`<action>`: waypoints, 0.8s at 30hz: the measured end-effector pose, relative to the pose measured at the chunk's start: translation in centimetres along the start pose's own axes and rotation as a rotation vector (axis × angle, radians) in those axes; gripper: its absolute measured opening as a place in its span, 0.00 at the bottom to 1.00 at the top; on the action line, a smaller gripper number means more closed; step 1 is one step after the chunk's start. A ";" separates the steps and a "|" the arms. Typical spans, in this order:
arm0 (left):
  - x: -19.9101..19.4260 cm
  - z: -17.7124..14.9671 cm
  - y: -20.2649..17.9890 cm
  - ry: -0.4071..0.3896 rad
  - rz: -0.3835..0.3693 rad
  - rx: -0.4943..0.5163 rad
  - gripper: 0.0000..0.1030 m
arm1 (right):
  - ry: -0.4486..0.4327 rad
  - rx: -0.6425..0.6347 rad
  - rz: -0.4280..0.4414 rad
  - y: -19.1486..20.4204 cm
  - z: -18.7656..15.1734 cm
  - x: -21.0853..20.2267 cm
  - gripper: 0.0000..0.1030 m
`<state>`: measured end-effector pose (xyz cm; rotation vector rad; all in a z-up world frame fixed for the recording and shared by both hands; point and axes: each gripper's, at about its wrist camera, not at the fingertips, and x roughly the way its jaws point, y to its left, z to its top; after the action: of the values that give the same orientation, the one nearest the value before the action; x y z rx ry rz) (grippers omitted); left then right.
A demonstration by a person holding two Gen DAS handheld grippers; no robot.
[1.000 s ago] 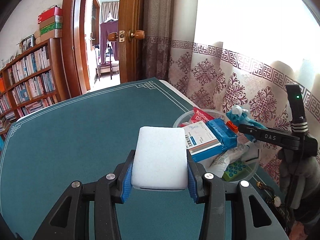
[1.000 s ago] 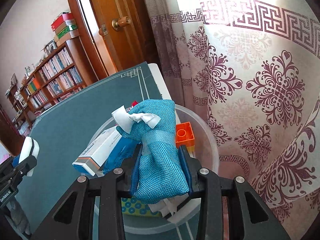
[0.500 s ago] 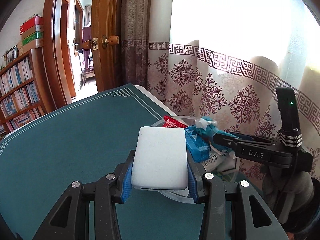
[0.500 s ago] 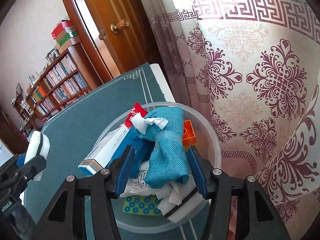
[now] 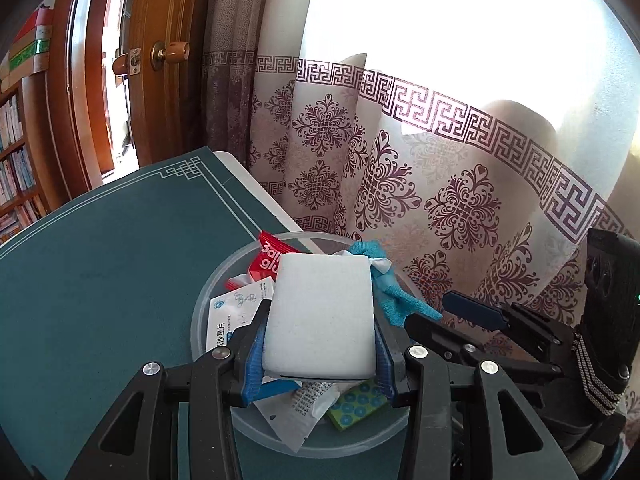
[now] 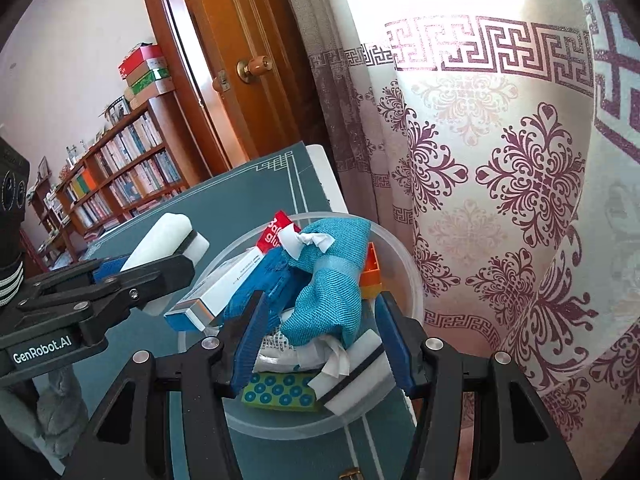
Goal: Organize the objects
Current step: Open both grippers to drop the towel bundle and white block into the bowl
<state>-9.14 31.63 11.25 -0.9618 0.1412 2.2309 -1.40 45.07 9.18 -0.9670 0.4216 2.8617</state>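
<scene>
My left gripper (image 5: 320, 344) is shut on a white sponge (image 5: 322, 316) and holds it over the near side of a clear round bin (image 5: 208, 300). The sponge also shows in the right wrist view (image 6: 160, 240), left of the bin (image 6: 400, 256). My right gripper (image 6: 320, 332) is open, its jaws apart on either side of a teal cloth pouch (image 6: 332, 276) that rests on the pile in the bin. The pile holds a white and blue medicine box (image 6: 224, 284), a red packet (image 6: 276, 232), an orange brick (image 6: 370, 272) and a green dotted pad (image 6: 280, 394).
The bin sits at the right edge of a green table mat (image 5: 100, 260). A patterned curtain (image 5: 440, 184) hangs right behind it. A wooden door (image 6: 240, 60) and a bookshelf (image 6: 112, 180) stand at the back left.
My right gripper has opened and let the teal pouch down into the bin. My left gripper has carried the sponge to the right, from beside the bin to over it.
</scene>
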 end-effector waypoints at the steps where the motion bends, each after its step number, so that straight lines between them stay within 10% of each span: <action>1: 0.4 0.2 -0.2 0.009 -0.010 0.000 0.46 | -0.001 0.000 -0.004 -0.1 -0.1 -0.2 0.55; 9: 2.5 0.2 -1.0 0.049 -0.035 0.004 0.49 | -0.006 0.014 -0.005 -0.8 -1.1 -1.1 0.55; 24: -1.2 -0.4 1.1 -0.043 0.132 -0.013 0.97 | 0.034 -0.010 0.031 0.7 -2.2 -1.8 0.57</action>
<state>-9.03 30.06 11.61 -0.9343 0.1751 2.3738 1.15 43.83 8.76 -1.0215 0.4291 2.8814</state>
